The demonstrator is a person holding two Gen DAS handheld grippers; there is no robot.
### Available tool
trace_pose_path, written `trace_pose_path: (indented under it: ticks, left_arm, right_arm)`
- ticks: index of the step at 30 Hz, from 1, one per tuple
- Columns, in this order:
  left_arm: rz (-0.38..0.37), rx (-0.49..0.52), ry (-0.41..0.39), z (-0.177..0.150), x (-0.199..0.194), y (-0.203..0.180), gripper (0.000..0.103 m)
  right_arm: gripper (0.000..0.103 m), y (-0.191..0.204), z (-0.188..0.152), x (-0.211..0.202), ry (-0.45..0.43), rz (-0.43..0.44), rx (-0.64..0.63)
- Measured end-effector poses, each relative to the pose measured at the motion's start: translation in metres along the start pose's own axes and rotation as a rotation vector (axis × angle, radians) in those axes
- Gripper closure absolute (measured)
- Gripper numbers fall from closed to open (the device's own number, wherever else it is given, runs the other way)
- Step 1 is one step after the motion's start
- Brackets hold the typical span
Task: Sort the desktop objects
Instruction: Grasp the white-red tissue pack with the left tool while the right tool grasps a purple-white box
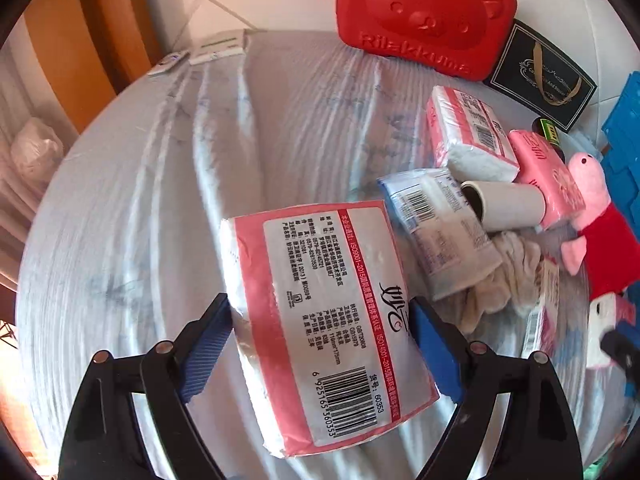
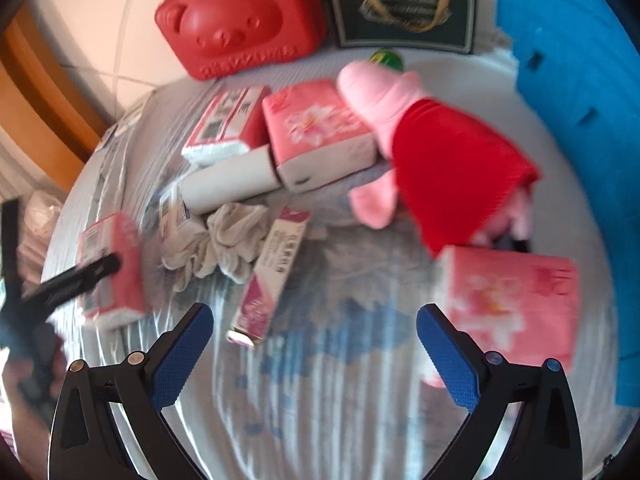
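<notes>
A pink tissue pack [image 1: 328, 320], label side up, lies on the pale striped cloth [image 1: 180, 200] between the blue pads of my left gripper [image 1: 320, 344]. The jaws stand wide at its two sides without pressing it. The right wrist view shows that pack [image 2: 112, 268] at the far left with the left gripper [image 2: 60, 288] over it. My right gripper [image 2: 314, 344] hangs open above bare cloth with nothing between its fingers. A slim pink box [image 2: 272, 272] lies just ahead of it, and another pink tissue pack [image 2: 512, 308] is to its right.
A pile sits ahead: two tissue packs [image 2: 224, 124] [image 2: 316, 128], a cardboard tube [image 2: 232, 180], a crumpled rag [image 2: 228, 240], a pink pig plush [image 2: 440, 160]. Behind stand a red bear case [image 2: 240, 20] and a black bag [image 2: 404, 8]. A blue basket [image 2: 568, 100] borders the right.
</notes>
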State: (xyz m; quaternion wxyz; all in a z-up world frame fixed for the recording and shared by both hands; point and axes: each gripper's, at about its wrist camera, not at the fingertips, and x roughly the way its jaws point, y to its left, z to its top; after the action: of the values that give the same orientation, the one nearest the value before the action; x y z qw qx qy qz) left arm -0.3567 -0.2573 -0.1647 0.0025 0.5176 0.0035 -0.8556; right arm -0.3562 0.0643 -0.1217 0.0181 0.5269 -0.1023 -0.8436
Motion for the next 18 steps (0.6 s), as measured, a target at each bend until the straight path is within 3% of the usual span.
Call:
trace_pose_path:
  ticks: [3,4,5,7,9,12,18]
  left_arm:
    - [0.028,0.017,-0.019,-0.011,-0.012,0.013,0.015]
    - [0.029,0.017,-0.019,-0.013,-0.013,0.017,0.015]
    - [0.03,0.016,-0.014,-0.016,-0.013,0.02,0.015]
    - [0.02,0.009,-0.006,-0.021,-0.013,0.025,0.015]
    - [0.006,0.006,0.004,-0.026,-0.011,0.028,0.015]
    - [-0.001,0.006,0.007,-0.029,-0.01,0.028,0.015]
    - [-0.031,0.011,-0.048,-0.03,-0.036,0.024,0.015]
  right_arm:
    - [0.001,0.016,0.008,0.023,0.031,-0.032,-0.016]
    - [0.01,0.019,0.01,0.028,0.041,-0.035,-0.018]
    - [0.025,0.021,0.012,0.034,0.052,-0.033,-0.017]
    - [0.041,0.027,0.016,0.049,0.086,-0.034,-0.013]
    - [0.043,0.031,0.018,0.061,0.11,-0.04,-0.011]
    - [0.069,0.037,0.017,0.072,0.132,-0.053,-0.033]
    - [0.074,0.045,0.012,0.052,0.077,-0.073,-0.087]
